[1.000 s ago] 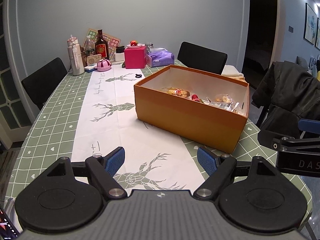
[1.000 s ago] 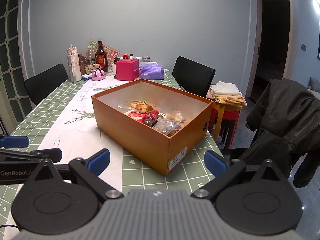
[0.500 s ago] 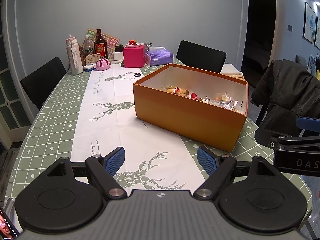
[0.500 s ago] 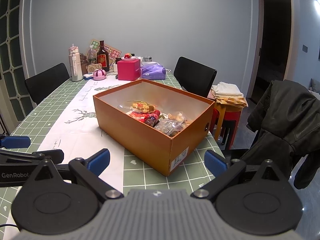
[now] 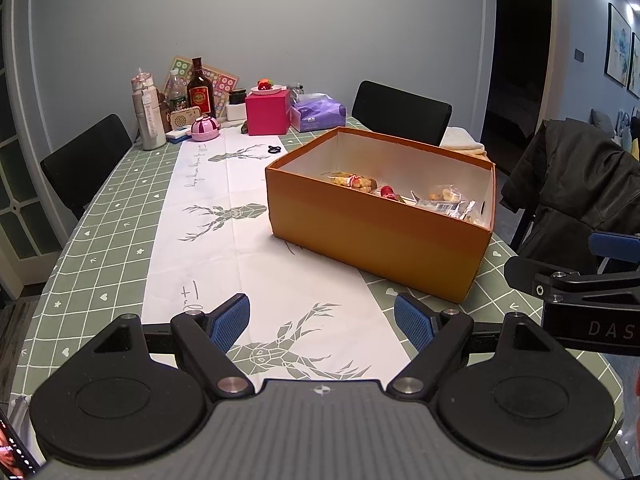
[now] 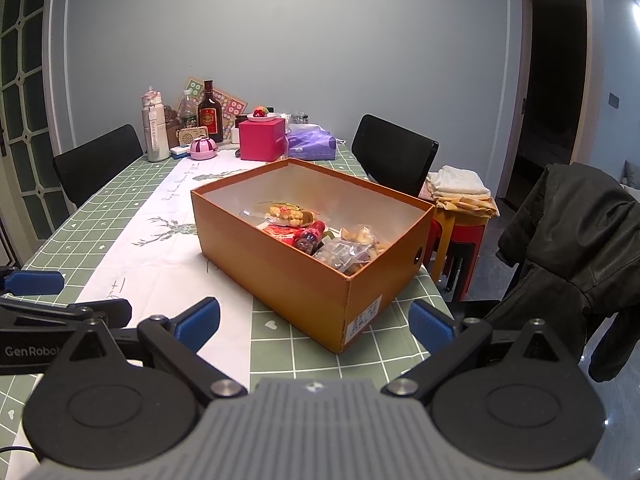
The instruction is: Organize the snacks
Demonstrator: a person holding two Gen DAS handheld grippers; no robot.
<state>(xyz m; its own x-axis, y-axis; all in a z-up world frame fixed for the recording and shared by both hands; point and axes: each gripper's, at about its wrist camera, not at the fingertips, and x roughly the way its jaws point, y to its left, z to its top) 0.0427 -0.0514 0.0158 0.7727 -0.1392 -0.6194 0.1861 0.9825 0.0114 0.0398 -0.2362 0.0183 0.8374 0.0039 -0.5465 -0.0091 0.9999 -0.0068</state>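
An open orange cardboard box stands on the table's right half. Inside lie several snacks: a clear bag of yellow biscuits, a small red-capped bottle, a red packet and clear wrapped pieces. My left gripper hovers open and empty over the white runner, short of the box. My right gripper is open and empty just before the box's near corner. The right gripper's side shows at the left wrist view's right edge.
At the table's far end stand a white bottle, a dark liquor bottle, a pink box, a purple tissue pack and a pink pot. Black chairs flank the table. A dark jacket hangs at right.
Both grippers have drawn back and risen slightly, so the box looks a little farther away. Both stay open. The box and its snacks have not moved.
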